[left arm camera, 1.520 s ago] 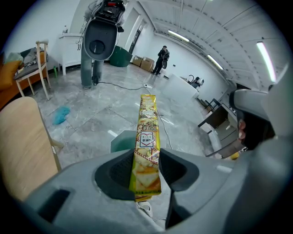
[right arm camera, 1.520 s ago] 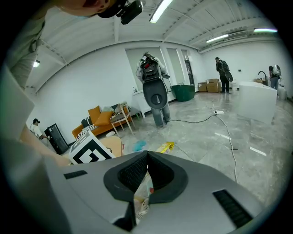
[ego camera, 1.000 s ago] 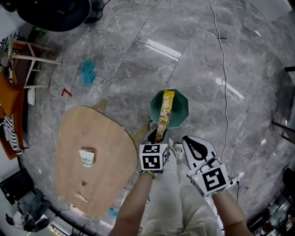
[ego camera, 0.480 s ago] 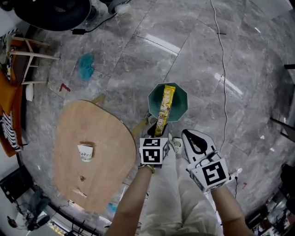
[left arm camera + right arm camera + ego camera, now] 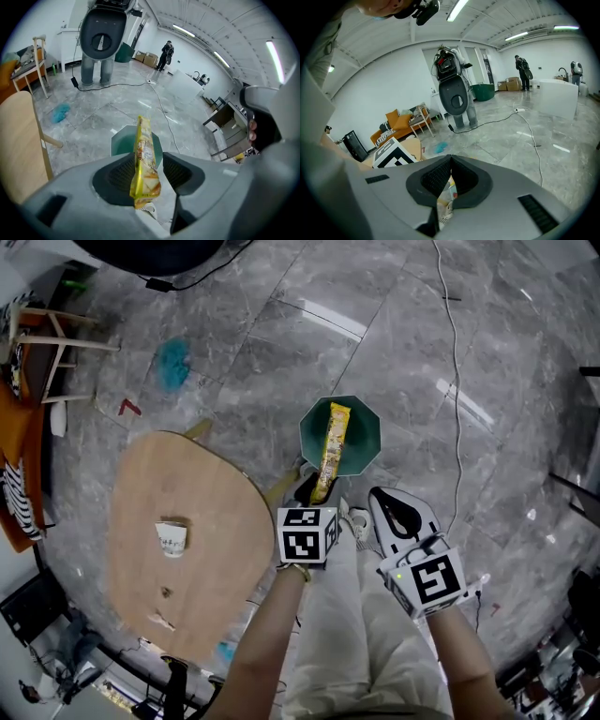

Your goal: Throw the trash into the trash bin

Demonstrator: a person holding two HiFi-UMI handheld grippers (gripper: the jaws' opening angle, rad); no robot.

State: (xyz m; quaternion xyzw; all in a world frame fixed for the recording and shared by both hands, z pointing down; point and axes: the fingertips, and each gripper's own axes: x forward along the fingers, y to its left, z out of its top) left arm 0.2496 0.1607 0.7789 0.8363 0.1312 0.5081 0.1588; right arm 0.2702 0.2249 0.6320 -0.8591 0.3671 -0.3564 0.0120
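Opening just now, the left gripper [image 5: 311,489] has jaws apart, the yellow wrapper [image 5: 330,444] loose between them, its far end over the green bin [image 5: 363,426] beside the table [image 5: 211,531] edge. The right gripper [image 5: 450,161] is closed, empty.

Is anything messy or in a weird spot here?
Yes. A crumpled blue thing lies on the floor, away from the trash bin. The yellow wrapper is not in yet: it stands between the left gripper's jaws, which have just been opening.

One wrapper [image 5: 330,442]; one bin [image 5: 367,430]; one cup [image 5: 172,538]; one table [image 5: 216,549].
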